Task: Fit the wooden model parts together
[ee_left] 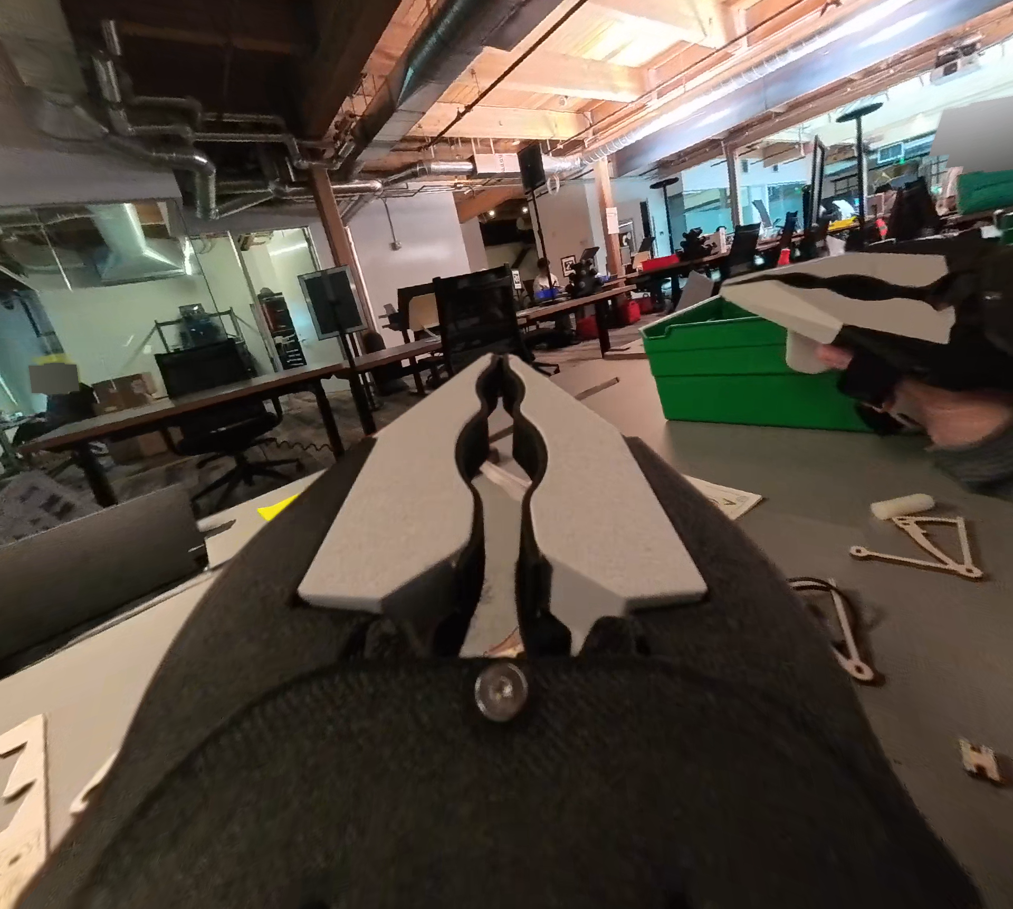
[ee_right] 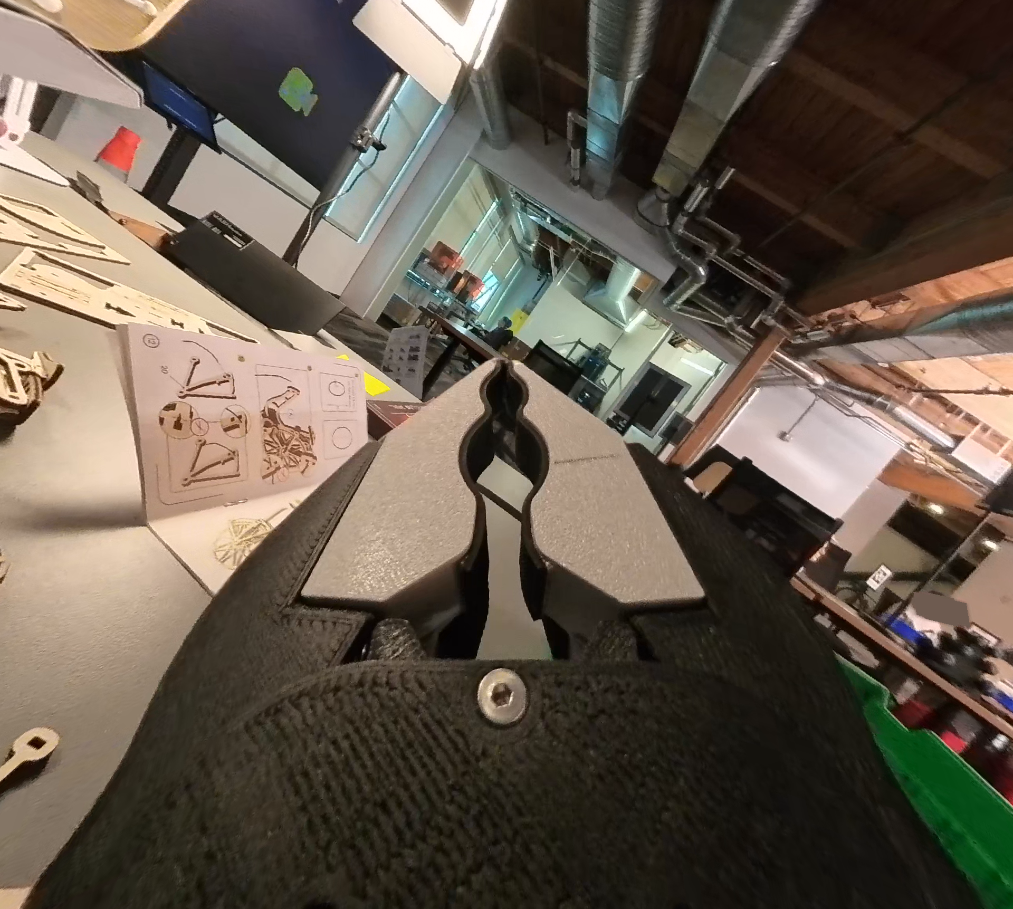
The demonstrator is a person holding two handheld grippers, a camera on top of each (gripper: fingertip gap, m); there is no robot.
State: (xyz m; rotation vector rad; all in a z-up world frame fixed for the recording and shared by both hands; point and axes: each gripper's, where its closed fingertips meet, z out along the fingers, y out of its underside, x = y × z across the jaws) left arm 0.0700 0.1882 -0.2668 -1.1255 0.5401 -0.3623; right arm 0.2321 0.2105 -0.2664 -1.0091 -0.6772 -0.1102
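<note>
Wooden model parts (ee_left: 921,545) lie on the table (ee_left: 795,449) near a green bin (ee_left: 729,378); both hand-held grippers seem closed, empty.

Each camera sits just behind its own tongs, looking forward along them from low over the grey table (ee_left: 767,449), tipped up enough to take in the ceiling. The left view faces across the open office; the right view is rolled sideways toward a glass-walled room. Both share the table and green bin (ee_left: 729,378) (ee_right: 943,795).
</note>
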